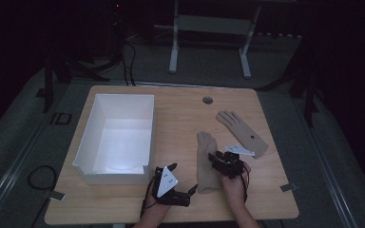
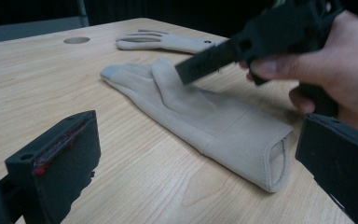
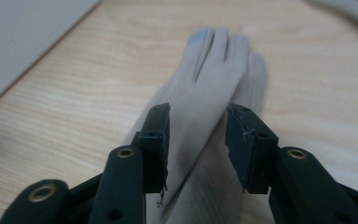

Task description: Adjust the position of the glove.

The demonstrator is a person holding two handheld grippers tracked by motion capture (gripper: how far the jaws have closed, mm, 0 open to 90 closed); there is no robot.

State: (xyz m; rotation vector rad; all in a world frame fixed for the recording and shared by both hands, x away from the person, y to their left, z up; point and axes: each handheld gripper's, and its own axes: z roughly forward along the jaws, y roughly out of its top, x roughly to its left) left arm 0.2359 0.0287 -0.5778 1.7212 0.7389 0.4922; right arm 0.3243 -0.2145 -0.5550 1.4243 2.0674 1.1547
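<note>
A beige glove (image 1: 205,164) lies flat near the table's front, fingers pointing away and cuff (image 2: 261,154) toward me. A second beige glove (image 1: 241,132) lies to its far right, palm down. My right gripper (image 1: 215,159) hovers over the near glove's middle. In the right gripper view it (image 3: 198,112) is open, its jaws on either side of a raised strip of that glove (image 3: 200,88). My left gripper (image 1: 183,178) rests low by the cuff. Its jaws stand wide open (image 2: 200,140), with the cuff just in front of the right jaw.
A white open box (image 1: 114,178) stands on the left half of the wooden table (image 1: 180,114). A round cable hole (image 1: 207,100) sits near the far edge. A white frame's legs (image 1: 173,52) stand on the floor beyond the table.
</note>
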